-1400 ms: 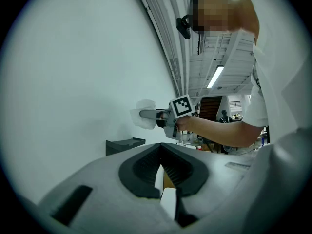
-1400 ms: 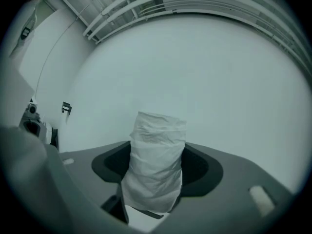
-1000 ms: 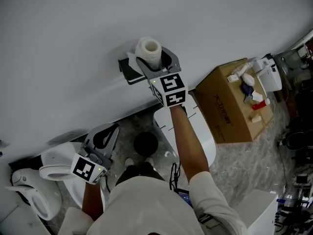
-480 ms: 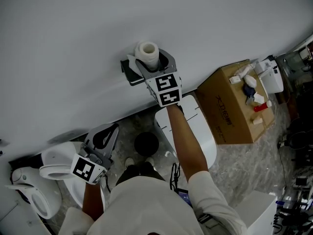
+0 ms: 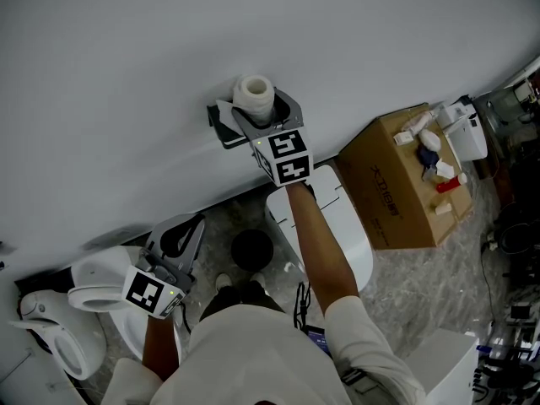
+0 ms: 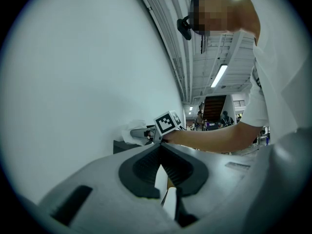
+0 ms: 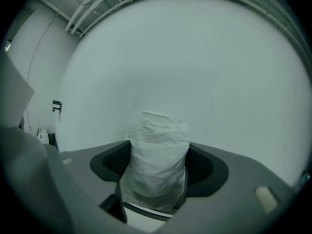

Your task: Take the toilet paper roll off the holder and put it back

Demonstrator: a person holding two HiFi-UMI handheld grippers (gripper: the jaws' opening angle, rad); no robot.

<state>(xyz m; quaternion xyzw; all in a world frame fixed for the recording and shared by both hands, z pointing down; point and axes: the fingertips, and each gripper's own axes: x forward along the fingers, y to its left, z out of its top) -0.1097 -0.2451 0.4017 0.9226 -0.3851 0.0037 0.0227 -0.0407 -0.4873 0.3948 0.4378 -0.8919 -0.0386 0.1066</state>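
A white toilet paper roll [image 5: 253, 95] stands on end against the pale wall, right by the black holder [image 5: 221, 125]. My right gripper [image 5: 263, 110] reaches up to it, one jaw on each side of the roll. In the right gripper view the crumpled roll [image 7: 158, 126] fills the gap of the right gripper [image 7: 159, 146], and both pads still touch it while the jaws are opening. My left gripper [image 5: 199, 219] hangs low at the left over a toilet, jaw tips together and nothing between them. The left gripper [image 6: 160, 148] looks shut in its own view too.
A white toilet lid [image 5: 333, 226] sits below the holder. A cardboard box [image 5: 396, 184] with small bottles on top stands at the right. Another white toilet [image 5: 89, 285] is at the lower left. A black round object [image 5: 251, 248] lies on the marbled floor.
My right gripper has shifted the roll slightly left and closer to the wall holder. The left gripper has not moved.
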